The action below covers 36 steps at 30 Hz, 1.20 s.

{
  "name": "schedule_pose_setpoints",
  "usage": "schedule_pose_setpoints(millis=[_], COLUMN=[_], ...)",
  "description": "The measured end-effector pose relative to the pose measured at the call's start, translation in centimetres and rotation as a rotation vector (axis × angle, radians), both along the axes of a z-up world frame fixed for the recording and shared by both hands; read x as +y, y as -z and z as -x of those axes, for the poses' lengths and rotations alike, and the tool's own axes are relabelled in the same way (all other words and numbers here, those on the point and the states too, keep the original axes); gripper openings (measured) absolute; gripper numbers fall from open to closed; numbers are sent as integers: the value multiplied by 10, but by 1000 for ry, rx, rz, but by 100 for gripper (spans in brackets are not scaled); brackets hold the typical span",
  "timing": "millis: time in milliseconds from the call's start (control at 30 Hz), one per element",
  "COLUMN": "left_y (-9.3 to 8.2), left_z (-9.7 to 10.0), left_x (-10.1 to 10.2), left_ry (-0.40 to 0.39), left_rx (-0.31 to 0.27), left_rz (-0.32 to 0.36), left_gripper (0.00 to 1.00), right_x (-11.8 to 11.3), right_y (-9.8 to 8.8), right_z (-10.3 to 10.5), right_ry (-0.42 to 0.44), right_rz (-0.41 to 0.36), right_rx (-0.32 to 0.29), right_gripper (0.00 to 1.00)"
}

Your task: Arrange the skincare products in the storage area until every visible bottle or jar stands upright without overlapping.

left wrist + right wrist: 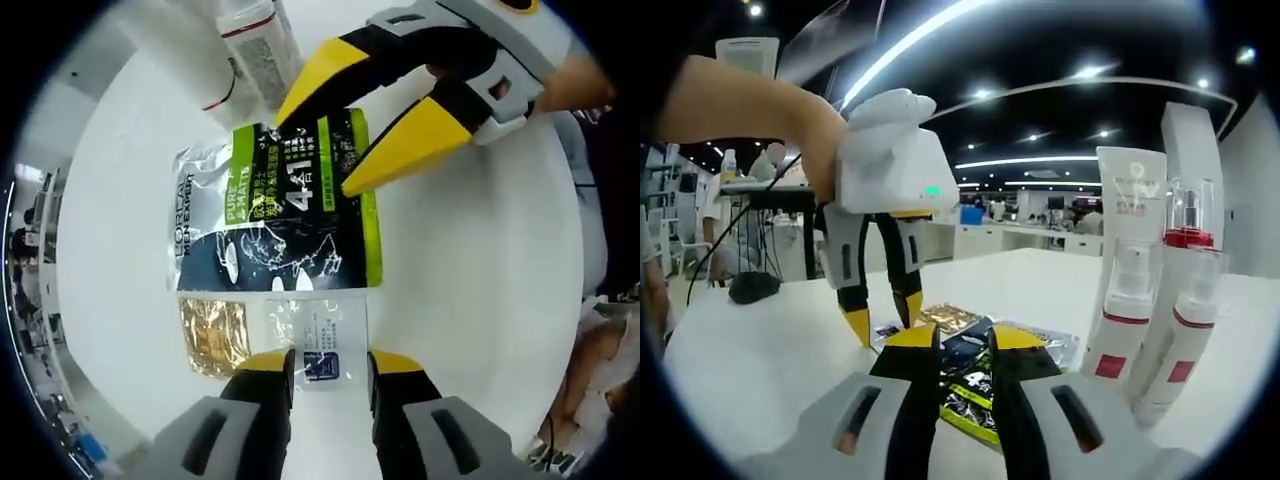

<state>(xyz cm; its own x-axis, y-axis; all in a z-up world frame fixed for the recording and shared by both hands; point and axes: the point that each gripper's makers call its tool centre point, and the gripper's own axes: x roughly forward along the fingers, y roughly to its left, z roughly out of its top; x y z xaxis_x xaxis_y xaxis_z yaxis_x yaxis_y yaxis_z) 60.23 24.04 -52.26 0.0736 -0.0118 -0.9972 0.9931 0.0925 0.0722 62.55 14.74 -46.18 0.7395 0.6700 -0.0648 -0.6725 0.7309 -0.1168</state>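
Flat black-and-green foil skincare sachet (pixel 275 205) lying on the round white table (pixel 470 280), framed by the parted, empty left gripper (pixel 331 362) and right gripper (pixel 322 143); a careless sweep risks toppling the adjacent upright white pump bottles (pixel 1118 335).

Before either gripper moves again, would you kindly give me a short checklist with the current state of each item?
1. White bottles with red bands standing upright at the right: ok.
2. Dark and green foil sachet pack lying flat on the white table, not upright: not ok.
3. Left gripper open over the small clear sachet: ok.
4. Right gripper open, jaws over the pack's top edge: ok.
5. Gold foil sachet free of overlap with the pack: cannot tell.
6. White tube upright behind the bottles: ok.
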Motion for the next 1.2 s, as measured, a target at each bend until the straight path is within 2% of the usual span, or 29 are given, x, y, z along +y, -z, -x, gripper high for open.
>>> schedule_pose_setpoints(millis=[167,400,467,500,567,633,733,767,833,867,933,967,1000,1067,1100,1133,1167,1200], left_y=[1,0,-2,-4,-8,-8,-11,-16,-26,-35,-54,-58,-67,-79,-83,-88,-95,-98], left_z=[1,2,-2,-6,-12,-9,-5,-1,-1,1,2,2,3,12,16,22,28,34], left_x=[1,2,3,4,6,7,8,7,5,1,-9,-12,-19,-30,-33,-36,-43,-46], left_ry=[-19,-37,-64,-83,-42,-55,-76,-85,-57,-57,-120,-127,-161,-200,-232,-233,-251,-273], left_rx=[12,-51,-113,-164,-249,-257,-274,-281,-321,-345,-416,-431,-465,-518,-538,-572,-609,-615], left_rz=[33,61,73,69,49,43,43,53,74,115,250,279,352,459,491,526,590,628], left_gripper=[29,28,32,35,41,42,54,57,57,58,59,59,59,61,61,61,62,63], right_x=[1,0,0,0,0,-1,-1,0,-1,-2,-3,-3,-3,-5,-5,-6,-6,-7], right_y=[1,1,1,1,1,1,2,2,1,0,-1,-2,-2,-3,-3,-4,-4,-5], right_z=[1,2,2,3,3,3,3,4,4,4,4,4,3,3,3,2,3,3], right_ry=[-4,-3,-5,-6,-7,-5,-5,-6,-6,-4,-3,-3,-3,-3,-3,-3,-2,-2], right_rz=[8,8,7,7,6,11,15,15,11,4,-7,-9,-11,-24,-27,-30,-34,-38], right_rx=[-1,1,1,2,2,1,-1,-1,0,1,0,-2,-1,-1,-1,-2,-1,-1], right_gripper=[19,19,19,19,19,20,21,21,22,22,22,23,23,24,24,24,25,25])
